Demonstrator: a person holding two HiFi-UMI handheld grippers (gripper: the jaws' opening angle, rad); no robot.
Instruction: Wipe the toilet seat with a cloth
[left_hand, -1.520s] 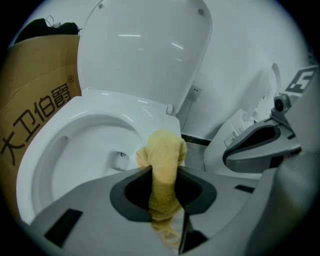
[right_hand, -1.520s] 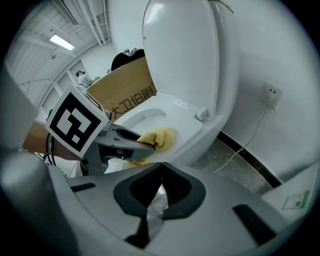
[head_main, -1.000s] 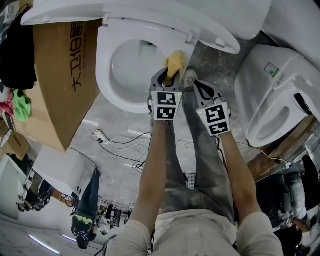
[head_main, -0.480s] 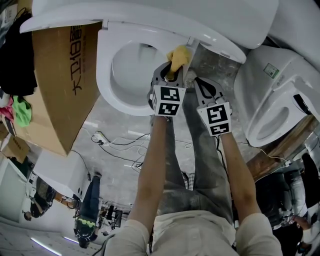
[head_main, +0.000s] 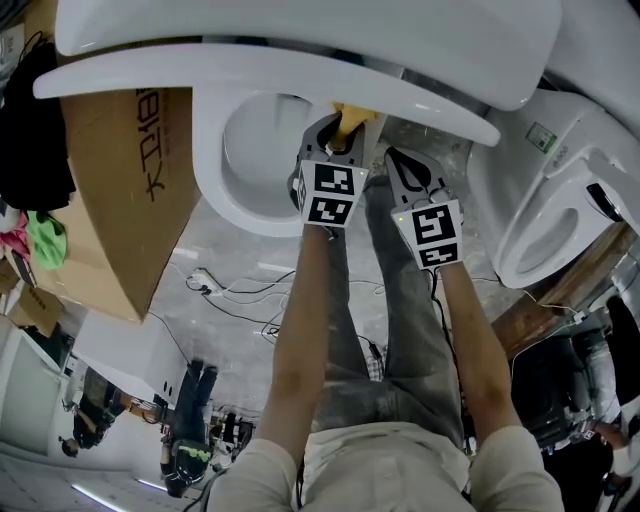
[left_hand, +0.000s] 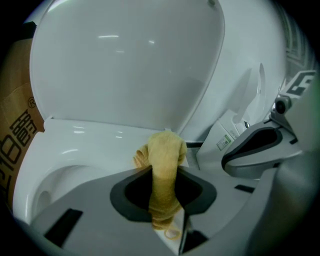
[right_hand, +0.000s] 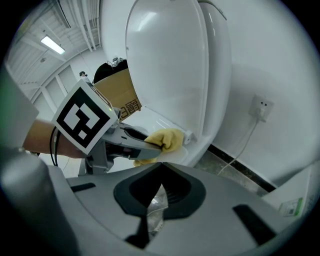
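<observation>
A white toilet has its lid raised and its seat down. My left gripper is shut on a yellow cloth and holds it against the seat's right rear part, close to the hinge. In the left gripper view the cloth hangs bunched between the jaws, against the seat below the lid. My right gripper hovers just right of the left one, beside the bowl, with jaws together. The right gripper view shows my right gripper, the left gripper and the cloth.
A cardboard box stands left of the toilet. A second white toilet sits at the right. Cables and a power strip lie on the grey floor. A wall socket with a cord is behind the toilet.
My left gripper has slid the cloth back along the seat's right side toward the hinge, now partly under the lid's edge. The right gripper stayed beside it.
</observation>
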